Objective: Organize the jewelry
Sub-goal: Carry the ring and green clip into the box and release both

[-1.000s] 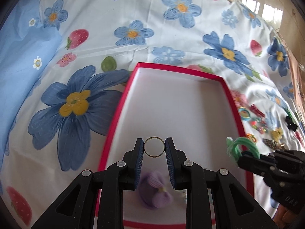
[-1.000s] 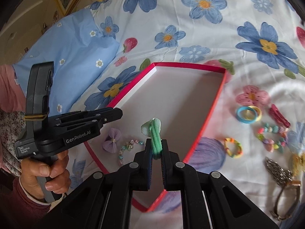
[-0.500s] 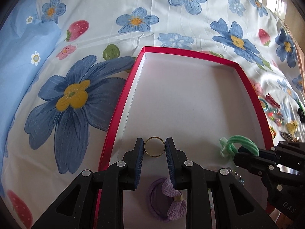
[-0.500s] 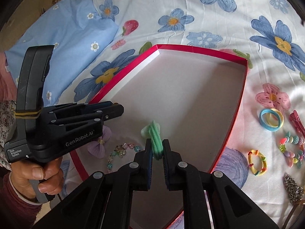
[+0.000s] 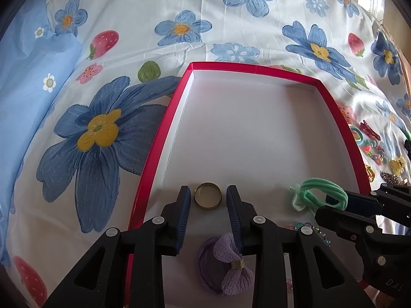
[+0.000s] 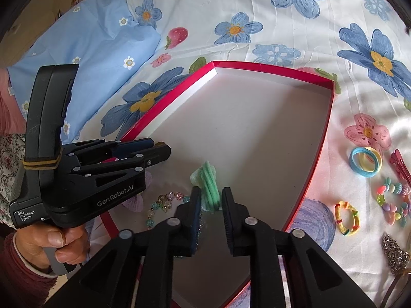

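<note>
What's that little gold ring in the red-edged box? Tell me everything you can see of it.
The gold ring is a plain, smooth band that looks like shiny yellow metal, with no stone visible. It lies on the white floor of the red-rimmed box, near the box's left wall. It sits between the blue pads of the left tool, whose jaws are opening; a gap shows on each side, so nothing grips it. A purple bow hair tie lies nearby, apart from it.

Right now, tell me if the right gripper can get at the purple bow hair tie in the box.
Probably not directly. The purple bow hair tie lies under the left gripper, whose fingers block the way. The right gripper, jaws opening around the green hair tie, is occupied.
</note>
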